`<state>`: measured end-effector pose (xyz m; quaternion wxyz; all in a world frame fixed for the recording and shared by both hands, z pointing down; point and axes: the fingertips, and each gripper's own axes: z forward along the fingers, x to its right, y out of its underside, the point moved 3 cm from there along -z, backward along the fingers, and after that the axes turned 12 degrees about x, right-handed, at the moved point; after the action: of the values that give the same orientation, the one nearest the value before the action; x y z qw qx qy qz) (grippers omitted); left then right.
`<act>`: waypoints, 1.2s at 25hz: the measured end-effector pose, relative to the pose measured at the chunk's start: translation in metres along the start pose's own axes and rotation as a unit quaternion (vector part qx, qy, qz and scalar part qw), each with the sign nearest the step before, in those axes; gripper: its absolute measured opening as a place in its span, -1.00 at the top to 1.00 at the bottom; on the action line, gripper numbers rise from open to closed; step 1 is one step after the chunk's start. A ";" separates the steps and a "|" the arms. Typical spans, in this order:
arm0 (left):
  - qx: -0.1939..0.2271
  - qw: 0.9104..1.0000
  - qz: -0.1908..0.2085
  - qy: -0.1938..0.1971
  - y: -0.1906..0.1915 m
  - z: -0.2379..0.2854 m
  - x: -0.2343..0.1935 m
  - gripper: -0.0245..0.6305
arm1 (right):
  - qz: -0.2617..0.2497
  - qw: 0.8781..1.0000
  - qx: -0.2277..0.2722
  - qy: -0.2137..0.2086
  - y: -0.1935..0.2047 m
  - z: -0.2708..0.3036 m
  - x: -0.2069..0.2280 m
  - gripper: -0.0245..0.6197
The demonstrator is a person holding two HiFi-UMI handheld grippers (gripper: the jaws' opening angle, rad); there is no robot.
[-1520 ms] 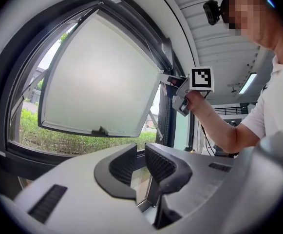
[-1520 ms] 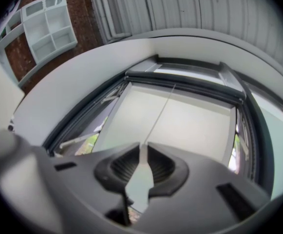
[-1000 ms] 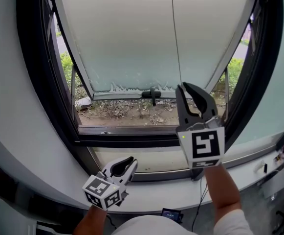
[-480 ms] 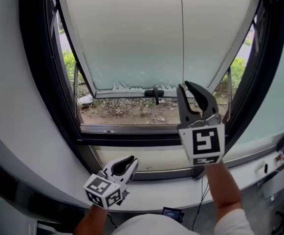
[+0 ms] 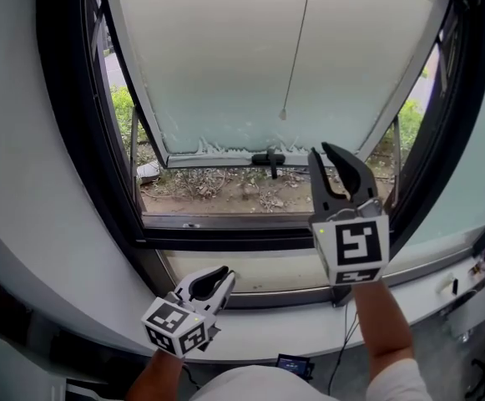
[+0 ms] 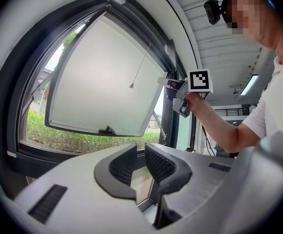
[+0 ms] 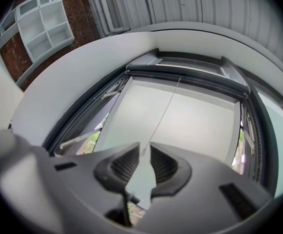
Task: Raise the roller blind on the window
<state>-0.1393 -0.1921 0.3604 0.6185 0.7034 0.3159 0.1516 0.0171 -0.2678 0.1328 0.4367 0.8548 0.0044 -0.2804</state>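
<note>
Hanging loose in front of the frosted window pane (image 5: 217, 57), the blind's pull cord (image 5: 296, 48) ends in a small weight (image 5: 283, 115) above and to the left of the right gripper (image 5: 324, 159), apart from it. That gripper is raised towards the pane, tilted slightly upward, with its jaws parted and gripping nothing. In its own view the weight shows just past the jaw tips, in line with the gap. The window handle (image 5: 269, 159) sits just left of its tips, farther off. The left gripper (image 5: 213, 279) is held low over the white sill (image 5: 100, 307), pointing level, its jaws a little apart and empty.
</note>
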 end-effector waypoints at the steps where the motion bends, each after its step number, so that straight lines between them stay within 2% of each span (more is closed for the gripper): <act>1: -0.001 1.000 -0.001 0.000 0.000 -0.002 -0.002 0.71 | 0.002 1.000 -0.002 0.001 0.001 0.000 -0.001 0.74; 16: -0.009 1.000 -0.011 0.023 -0.005 -0.037 -0.013 0.71 | 0.014 0.999 -0.029 0.017 -0.002 -0.020 -0.028 0.74; 23: -0.015 0.999 -0.027 0.043 0.000 -0.051 0.000 0.71 | 0.031 0.998 -0.046 0.020 -0.006 -0.061 -0.045 0.74; 26: -0.016 0.999 -0.033 0.040 0.003 -0.058 0.003 0.71 | 0.050 0.995 -0.088 0.015 0.004 -0.084 -0.056 0.74; 30: -0.018 0.999 -0.037 0.030 0.007 -0.068 0.011 0.71 | 0.073 0.993 -0.090 0.004 0.012 -0.104 -0.070 0.74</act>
<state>-0.1703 -0.1332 0.3782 0.6262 0.6751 0.3577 0.1554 0.0110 -0.1803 0.2231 0.5310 0.8111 -0.0309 -0.2432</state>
